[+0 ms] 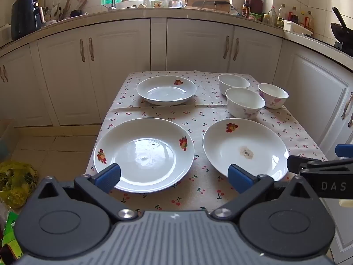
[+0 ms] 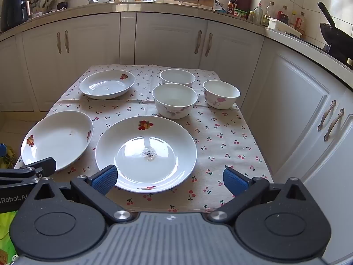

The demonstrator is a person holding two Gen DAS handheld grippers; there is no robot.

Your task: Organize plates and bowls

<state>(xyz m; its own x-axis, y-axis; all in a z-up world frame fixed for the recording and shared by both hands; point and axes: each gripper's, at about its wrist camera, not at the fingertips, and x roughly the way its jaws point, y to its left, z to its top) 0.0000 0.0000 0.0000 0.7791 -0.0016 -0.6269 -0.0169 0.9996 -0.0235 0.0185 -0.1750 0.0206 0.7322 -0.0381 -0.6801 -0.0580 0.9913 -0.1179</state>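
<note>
- We find the left gripper (image 1: 174, 177) with its blue-padded jaws spread wide and nothing between them; it hangs over the near edge of the table (image 1: 205, 190), angled downward.
- We find the right gripper (image 2: 171, 180) likewise fully spread and empty, just beside the left one, over the same near edge.
- Directly ahead of the left gripper lies the near left plate (image 1: 144, 154), white with fruit motifs on the rim; its near rim sits just beyond the left finger pad.
- Directly ahead of the right gripper lies the near right plate (image 2: 146, 153), with a small stain at its centre; its near rim lies between the two pads in the view, untouched.
- We note these two plates side by side, close but apart, on the cherry-print cloth.
- Farther ahead of the left gripper, past a fold in the cloth, rests the far plate (image 1: 166, 90), smaller in view and standing alone.
- Ahead of the right gripper, beyond the near right plate, stands the front bowl (image 2: 174, 100), upright with a floral print.
- Behind it stands the back bowl (image 2: 177, 77); whether the two touch we cannot tell.
- To the right of these stands the right bowl (image 2: 221, 94), upright and apart from the others.
- Beyond the table we observe white cabinets (image 2: 169, 37) under a cluttered counter.
</note>
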